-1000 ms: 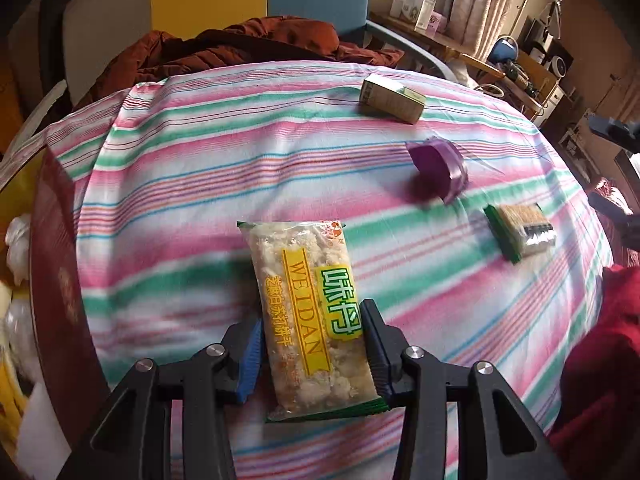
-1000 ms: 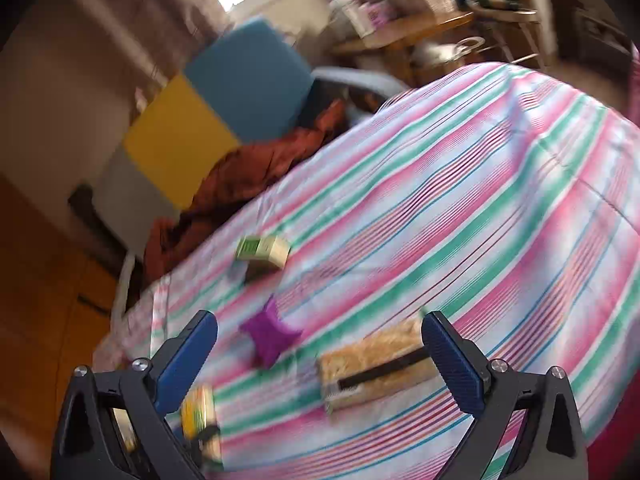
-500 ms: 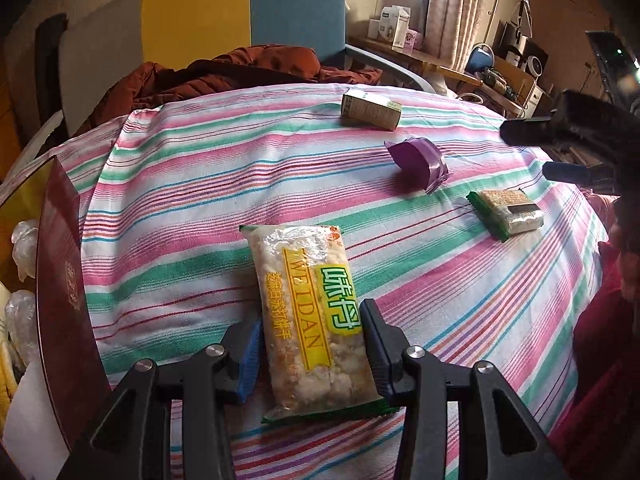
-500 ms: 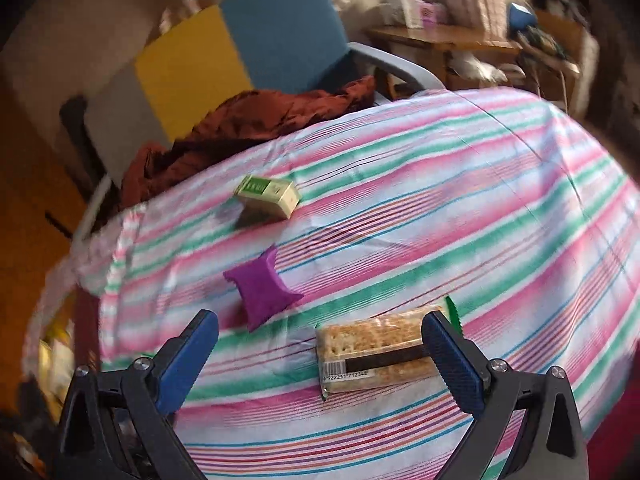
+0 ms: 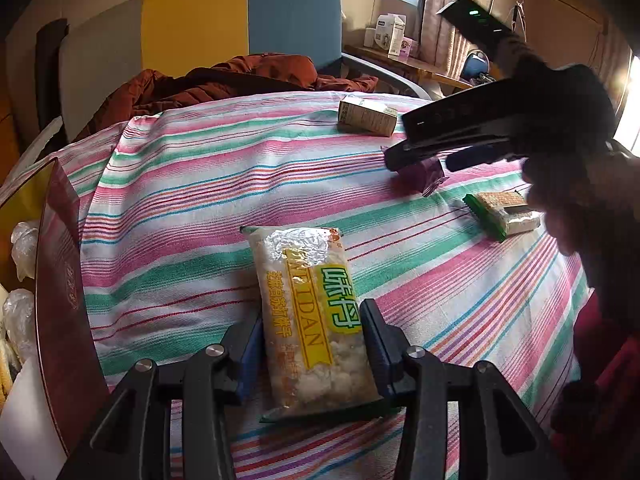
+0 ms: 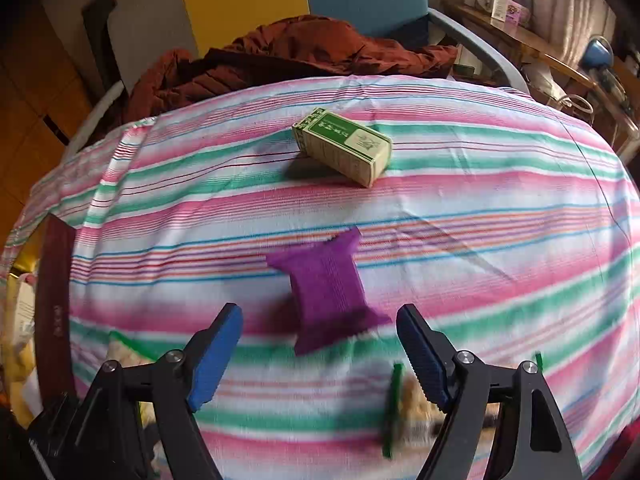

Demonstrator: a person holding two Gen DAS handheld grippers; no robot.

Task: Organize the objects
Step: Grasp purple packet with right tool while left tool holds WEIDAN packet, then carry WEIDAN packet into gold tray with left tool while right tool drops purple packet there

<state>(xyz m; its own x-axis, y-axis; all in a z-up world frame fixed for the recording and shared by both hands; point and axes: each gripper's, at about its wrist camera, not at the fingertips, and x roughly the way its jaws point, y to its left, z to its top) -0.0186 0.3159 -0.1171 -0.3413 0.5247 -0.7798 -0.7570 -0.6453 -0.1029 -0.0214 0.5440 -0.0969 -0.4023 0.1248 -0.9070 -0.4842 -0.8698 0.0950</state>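
My left gripper (image 5: 312, 344) is shut on the near end of a clear snack packet (image 5: 304, 288) with a yellow and green label, low over the striped tablecloth (image 5: 180, 220). My right gripper (image 6: 320, 320) hangs over a purple packet (image 6: 326, 284). Its jaws are closing, and the blue pads stand apart from the packet on either side of its near end. In the left wrist view the right gripper (image 5: 422, 160) covers part of the purple packet (image 5: 430, 174). A green-edged cracker packet (image 5: 500, 212) lies to its right. A green and cream box (image 6: 344, 146) lies farther back.
A dark red box (image 5: 60, 280) holding bagged items stands at the table's left edge. A brown jacket (image 5: 240, 80) lies on the yellow and blue chair (image 5: 240, 20) behind the table. A person's hand (image 5: 580, 200) holds the right gripper at the right.
The right gripper swung left from over the cracker packet to the purple packet, rolled, and narrowed its jaws. It came into the left wrist view. The left gripper kept its hold on the snack packet.
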